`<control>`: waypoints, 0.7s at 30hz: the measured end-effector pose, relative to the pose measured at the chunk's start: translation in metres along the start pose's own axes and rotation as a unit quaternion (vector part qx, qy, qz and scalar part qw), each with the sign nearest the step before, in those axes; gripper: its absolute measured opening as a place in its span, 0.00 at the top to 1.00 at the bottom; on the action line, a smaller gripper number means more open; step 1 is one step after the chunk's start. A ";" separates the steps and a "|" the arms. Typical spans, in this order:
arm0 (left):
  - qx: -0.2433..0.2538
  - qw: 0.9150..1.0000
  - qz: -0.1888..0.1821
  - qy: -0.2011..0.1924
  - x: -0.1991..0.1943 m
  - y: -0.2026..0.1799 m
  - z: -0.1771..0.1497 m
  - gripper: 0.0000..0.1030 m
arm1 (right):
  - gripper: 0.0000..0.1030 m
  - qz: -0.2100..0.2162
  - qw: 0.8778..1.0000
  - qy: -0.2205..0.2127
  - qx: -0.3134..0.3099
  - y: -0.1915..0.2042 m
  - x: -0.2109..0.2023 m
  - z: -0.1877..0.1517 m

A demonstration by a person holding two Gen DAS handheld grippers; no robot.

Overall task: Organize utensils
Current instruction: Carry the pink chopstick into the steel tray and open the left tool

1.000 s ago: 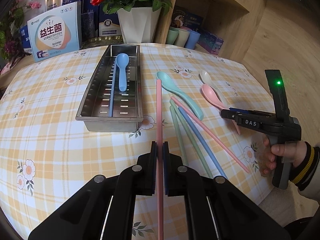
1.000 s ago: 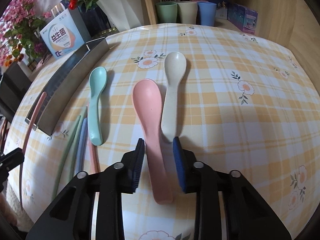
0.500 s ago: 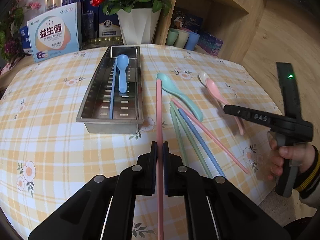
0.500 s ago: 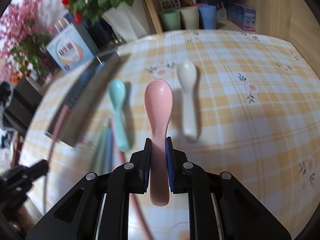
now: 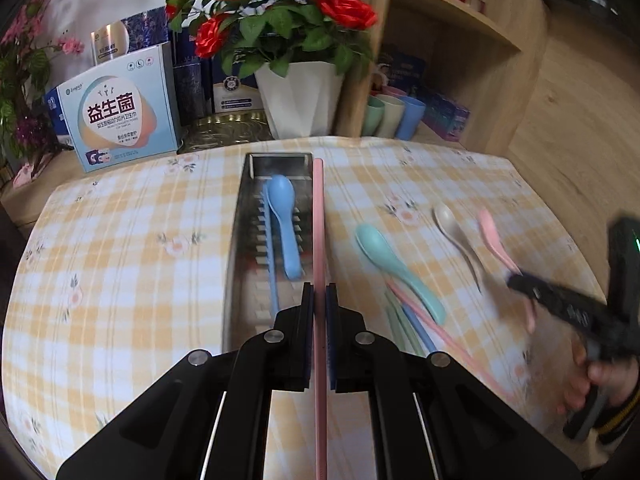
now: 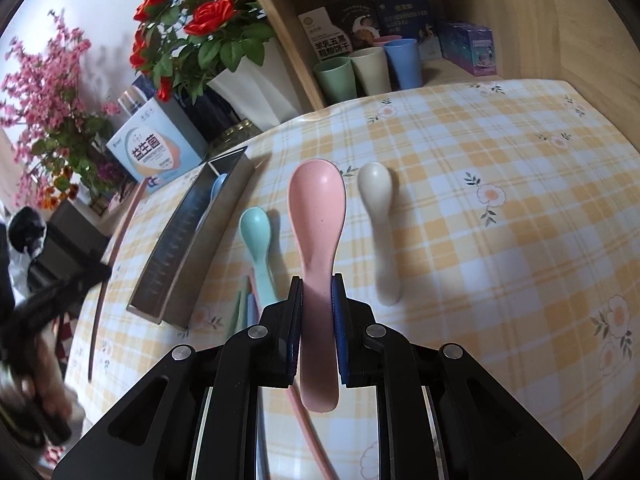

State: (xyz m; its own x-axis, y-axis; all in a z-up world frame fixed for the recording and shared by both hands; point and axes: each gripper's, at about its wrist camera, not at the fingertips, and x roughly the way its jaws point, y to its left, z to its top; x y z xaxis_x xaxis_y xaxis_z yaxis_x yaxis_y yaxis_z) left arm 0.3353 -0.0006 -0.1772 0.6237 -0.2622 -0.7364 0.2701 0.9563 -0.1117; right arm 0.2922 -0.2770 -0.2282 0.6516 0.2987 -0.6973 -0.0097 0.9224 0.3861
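The left gripper [image 5: 319, 304] is clamped on a pink chopstick [image 5: 318, 232], which runs straight ahead from its fingertips along the right rim of the steel tray [image 5: 236, 248]. Inside the tray, just left of the tips, lie a blue spoon [image 5: 285, 224] and a blue chopstick [image 5: 271, 264]. To the right of this gripper, on the checked tablecloth [image 5: 120, 248], rest a teal spoon [image 5: 392, 264] and a cream spoon [image 5: 456, 236].

The right gripper [image 6: 316, 292] is pinched on the handle of a pink spoon [image 6: 318, 216], whose bowl juts forward above the cloth. The cream spoon lies just right of its fingers and the teal spoon just left, with several chopsticks [image 6: 244, 304] beside it, their number hard to make out.
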 end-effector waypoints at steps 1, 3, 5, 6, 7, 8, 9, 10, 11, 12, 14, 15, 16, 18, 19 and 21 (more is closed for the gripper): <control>-0.003 1.000 0.002 0.001 0.005 0.004 0.006 0.95 | 0.86 0.000 1.000 -0.001 0.003 -0.002 -0.001 0.000; -0.010 1.000 0.011 0.011 0.024 0.012 0.023 0.95 | 0.86 -0.001 1.000 -0.002 0.010 -0.008 0.000 0.001; -0.022 0.999 0.020 0.028 0.043 0.019 0.034 0.95 | 0.86 -0.002 1.000 -0.001 0.016 -0.014 0.000 0.002; -0.028 0.999 0.025 0.036 0.051 0.023 0.037 0.95 | 0.86 -0.002 1.000 -0.001 0.019 -0.017 -0.001 0.002; -0.035 0.998 0.031 0.049 0.063 0.027 0.041 0.95 | 0.86 -0.003 1.000 -0.001 0.022 -0.019 -0.001 0.003; -0.036 0.997 0.037 0.060 0.073 0.030 0.043 0.95 | 0.86 -0.004 1.000 -0.002 0.026 -0.022 -0.001 0.003; -0.037 0.996 0.045 0.071 0.082 0.032 0.044 0.95 | 0.86 -0.004 1.000 -0.002 0.028 -0.024 -0.002 0.004; -0.035 0.995 0.051 0.083 0.093 0.035 0.045 0.95 | 0.86 -0.004 0.999 -0.003 0.031 -0.026 -0.002 0.004; -0.033 0.994 0.053 0.091 0.100 0.036 0.046 0.95 | 0.86 -0.004 0.999 -0.004 0.038 -0.030 -0.003 0.005; -0.031 0.993 0.060 0.097 0.107 0.037 0.045 0.95 | 0.86 -0.003 0.999 -0.004 0.041 -0.031 -0.003 0.005; -0.023 0.992 0.068 0.108 0.117 0.037 0.046 0.95 | 0.86 -0.002 0.999 -0.005 0.048 -0.036 -0.003 0.005; -0.021 0.991 0.072 0.111 0.122 0.038 0.047 0.95 | 0.86 -0.002 0.999 -0.004 0.050 -0.037 -0.002 0.005; -0.021 0.991 0.072 0.114 0.125 0.038 0.048 0.95 | 0.86 -0.003 0.999 -0.003 0.050 -0.038 -0.002 0.004; -0.025 0.990 0.070 0.119 0.130 0.039 0.049 0.95 | 0.86 -0.003 0.999 -0.001 0.054 -0.041 -0.001 0.004; -0.028 0.989 0.070 0.123 0.133 0.039 0.050 0.95 | 0.86 -0.002 0.998 0.001 0.056 -0.042 -0.001 0.004; -0.026 0.989 0.070 0.129 0.137 0.039 0.051 0.94 | 0.86 -0.001 0.998 0.004 0.058 -0.044 -0.001 0.003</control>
State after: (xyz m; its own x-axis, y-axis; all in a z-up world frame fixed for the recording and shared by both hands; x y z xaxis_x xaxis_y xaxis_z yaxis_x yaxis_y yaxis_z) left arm 0.4686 -0.0054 -0.2486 0.4422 -0.0918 -0.8922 0.1515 0.9881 -0.0266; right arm 0.2947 -0.3182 -0.2425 0.6454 0.2990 -0.7029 0.0803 0.8885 0.4517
